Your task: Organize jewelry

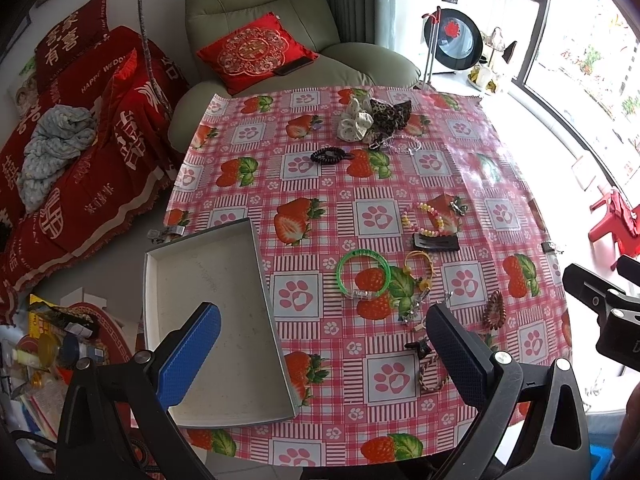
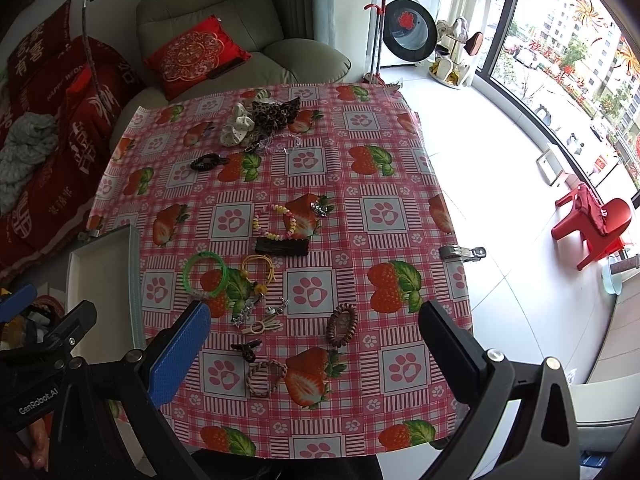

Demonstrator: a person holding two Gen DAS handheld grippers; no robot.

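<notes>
A white tray (image 1: 168,276) lies empty at the table's left edge; it also shows in the right wrist view (image 2: 76,264). Jewelry is scattered on the strawberry tablecloth: a green bangle (image 1: 362,272) (image 2: 206,274), a yellow cord bracelet (image 2: 260,266), a beaded bracelet (image 2: 276,220), a black hair clip (image 2: 282,246), a brown coil hair tie (image 2: 342,324), a braided bracelet (image 2: 266,378) and small silver pieces (image 2: 256,318). My left gripper (image 1: 324,352) is open and empty above the tray's right rim. My right gripper (image 2: 316,348) is open and empty above the near items.
Scrunchies (image 2: 264,118) and a black hair tie (image 2: 208,161) lie at the table's far side. A metal clamp (image 2: 460,252) holds the cloth at the right edge. A green armchair (image 2: 240,36) and a red sofa (image 1: 80,140) stand behind.
</notes>
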